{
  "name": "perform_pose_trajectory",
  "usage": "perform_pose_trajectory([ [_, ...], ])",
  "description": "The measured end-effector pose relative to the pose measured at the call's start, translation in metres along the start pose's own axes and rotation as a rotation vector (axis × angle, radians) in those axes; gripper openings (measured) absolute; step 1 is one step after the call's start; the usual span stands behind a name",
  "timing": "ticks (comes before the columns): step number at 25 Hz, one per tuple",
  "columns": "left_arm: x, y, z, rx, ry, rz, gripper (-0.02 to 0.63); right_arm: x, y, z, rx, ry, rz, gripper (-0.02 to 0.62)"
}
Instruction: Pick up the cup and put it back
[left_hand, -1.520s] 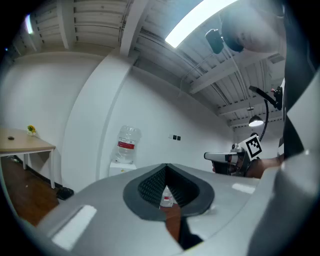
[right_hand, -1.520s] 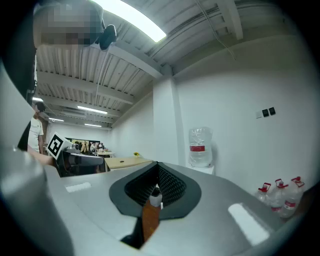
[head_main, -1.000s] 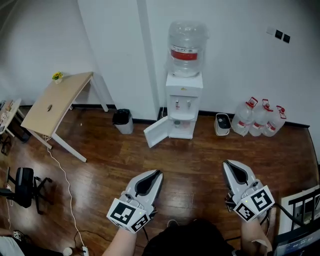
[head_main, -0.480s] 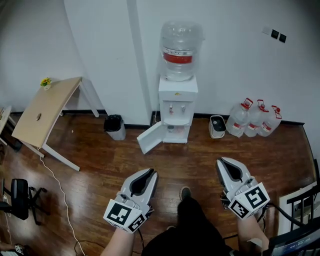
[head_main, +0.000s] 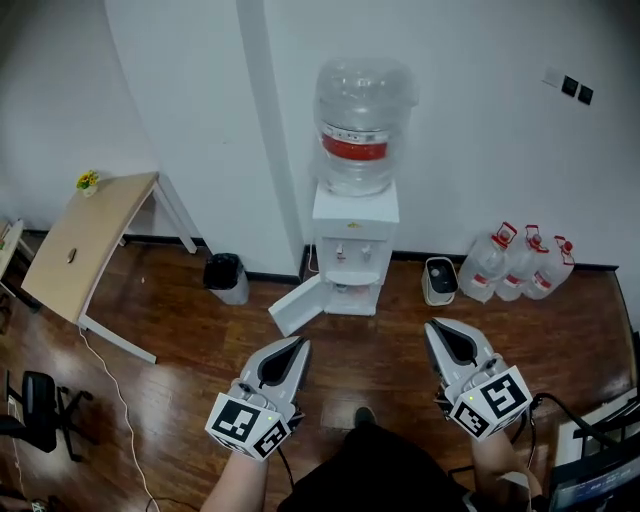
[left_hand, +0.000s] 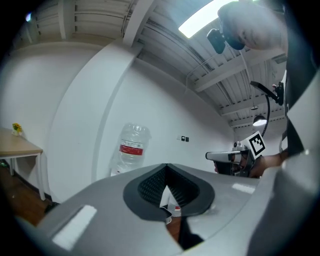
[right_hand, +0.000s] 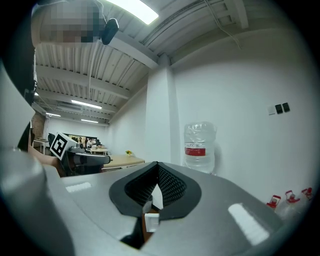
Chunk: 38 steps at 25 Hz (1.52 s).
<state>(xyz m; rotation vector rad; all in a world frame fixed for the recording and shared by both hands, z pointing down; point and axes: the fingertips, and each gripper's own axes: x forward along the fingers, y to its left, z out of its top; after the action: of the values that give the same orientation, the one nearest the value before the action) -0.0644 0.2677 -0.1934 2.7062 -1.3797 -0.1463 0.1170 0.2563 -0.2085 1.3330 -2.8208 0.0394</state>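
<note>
Left tool (head_main: 301, 343), right tool (head_main: 432, 326) closed, facing dispenser (head_main: 355, 250).

Right gripper (right_hand: 157, 167) fingers (right_hand: 172, 186) closed and empty, water bottle (right_hand: 199, 145) ahead against white wall (right_hand: 240, 75), left gripper (right_hand: 105, 159) at left

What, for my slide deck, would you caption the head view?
Left tool and right tool, both empty, pointing toward the water dispenser with its lower door open.

you're in an office: a water dispenser (head_main: 355, 250) stands at the wall ahead, between your left gripper (head_main: 298, 343) and right gripper (head_main: 436, 326), spare water jugs (head_main: 520, 268) sit beyond the right one, and a pale desk (head_main: 85, 232), black bin (head_main: 226, 277) and office chair (head_main: 35, 425) lie left of the left one.
</note>
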Motion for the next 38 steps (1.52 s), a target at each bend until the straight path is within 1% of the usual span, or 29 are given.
perform_pose_trajectory([
  [2,0.021,0.017,-0.004,-0.022,-0.001,0.046,0.054,0.020,-0.021,-0.001,-0.001,0.004,0.019,0.000],
  [3,0.030,0.022,-0.007,-0.029,0.005,0.052,0.055,0.028,-0.030,-0.001,-0.003,0.004,0.027,0.002],
  [6,0.058,0.034,-0.015,-0.023,0.042,0.047,0.055,0.051,-0.056,0.000,-0.003,-0.006,0.029,0.001],
  [9,0.081,0.046,-0.015,-0.027,0.051,0.023,0.055,0.074,-0.077,0.001,0.032,-0.011,0.018,0.002],
  [12,0.101,0.068,-0.015,-0.018,0.065,0.009,0.055,0.100,-0.084,-0.003,0.032,-0.001,0.019,0.002],
  [14,0.113,0.083,-0.015,-0.037,0.065,0.008,0.055,0.118,-0.087,-0.006,0.033,0.006,0.016,0.002],
  [16,0.121,0.093,-0.015,-0.054,0.062,-0.010,0.055,0.131,-0.087,-0.009,0.043,0.013,0.006,0.002],
  [20,0.136,0.125,-0.011,-0.046,0.084,-0.043,0.055,0.166,-0.082,-0.004,0.035,0.010,-0.013,0.002],
  [22,0.144,0.144,-0.009,-0.053,0.084,-0.075,0.057,0.188,-0.083,0.000,0.028,0.004,-0.019,0.002],
  [24,0.148,0.157,-0.006,-0.057,0.081,-0.120,0.088,0.208,-0.081,0.000,0.027,0.003,-0.024,0.002],
  [27,0.155,0.177,-0.004,-0.047,0.083,-0.152,0.091,0.233,-0.077,0.001,0.015,0.006,-0.050,0.002],
  [29,0.160,0.189,-0.005,-0.057,0.078,-0.169,0.091,0.244,-0.079,0.000,0.026,0.006,-0.068,0.002],
  [32,0.160,0.197,-0.008,-0.066,0.069,-0.224,0.091,0.255,-0.078,-0.001,0.028,0.010,-0.084,0.002],
  [33,0.161,0.199,-0.008,-0.065,0.068,-0.226,0.090,0.257,-0.079,0.000,0.025,0.012,-0.087,0.002],
  [35,0.167,0.207,-0.007,-0.062,0.054,-0.202,0.091,0.264,-0.085,0.001,0.020,0.015,-0.091,0.002],
  [38,0.178,0.218,-0.002,-0.031,0.001,-0.191,0.091,0.282,-0.099,-0.005,0.017,0.024,-0.076,0.002],
])
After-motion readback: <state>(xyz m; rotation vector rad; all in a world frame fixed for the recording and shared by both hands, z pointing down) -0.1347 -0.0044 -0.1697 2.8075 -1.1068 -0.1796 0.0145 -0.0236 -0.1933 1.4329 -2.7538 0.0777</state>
